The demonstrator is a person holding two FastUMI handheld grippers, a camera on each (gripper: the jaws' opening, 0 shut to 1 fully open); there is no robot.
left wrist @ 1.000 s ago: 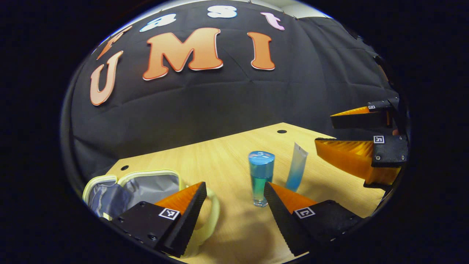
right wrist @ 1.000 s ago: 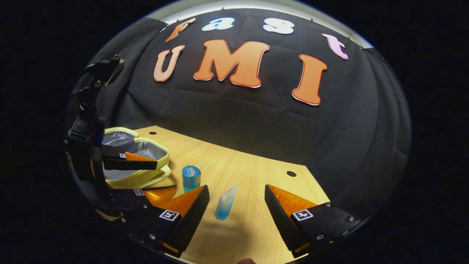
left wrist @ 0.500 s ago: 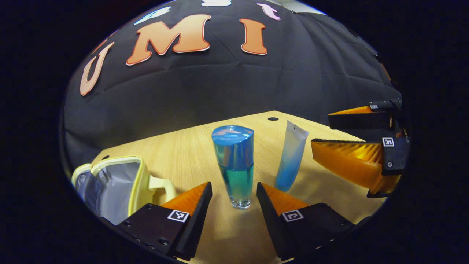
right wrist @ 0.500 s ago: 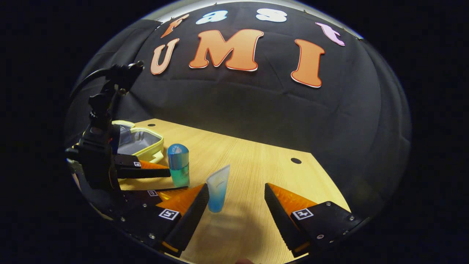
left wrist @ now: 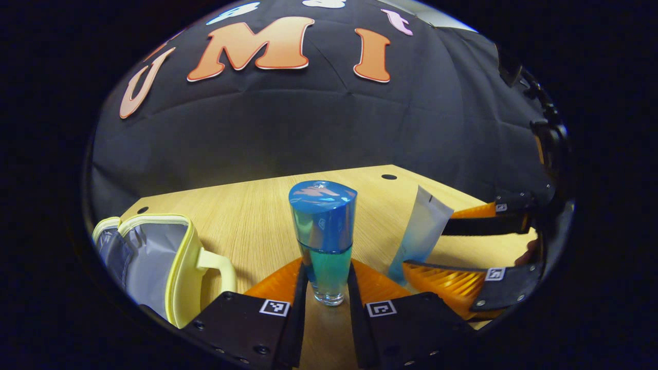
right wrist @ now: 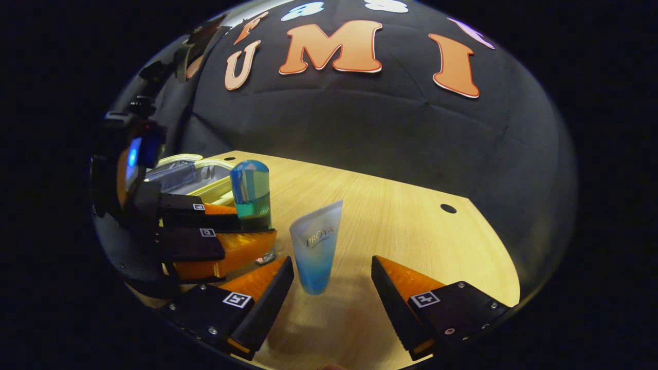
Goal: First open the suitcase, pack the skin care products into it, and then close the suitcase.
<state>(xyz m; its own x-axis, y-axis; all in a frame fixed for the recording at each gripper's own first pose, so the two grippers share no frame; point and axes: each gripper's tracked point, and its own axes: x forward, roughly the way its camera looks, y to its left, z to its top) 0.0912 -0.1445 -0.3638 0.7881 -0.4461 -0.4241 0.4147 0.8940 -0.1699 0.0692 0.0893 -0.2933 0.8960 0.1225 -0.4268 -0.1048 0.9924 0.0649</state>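
- Left gripper [left wrist: 326,288] has closed in and now clamps the bottle [left wrist: 325,241].
- Right gripper [right wrist: 331,280] stays apart around the tube [right wrist: 314,252].
- Suitcase [left wrist: 154,262] lies open at 9 o'clock, ready for packing.

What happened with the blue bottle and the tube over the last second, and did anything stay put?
The left gripper moved in on the blue bottle and closed its fingers on the lower part; a second ago they stood wide apart, short of it. The right gripper came closer to the tube and now straddles it, fingers open. Bottle and tube stand upright on the table as before, and the yellow bag lies open.
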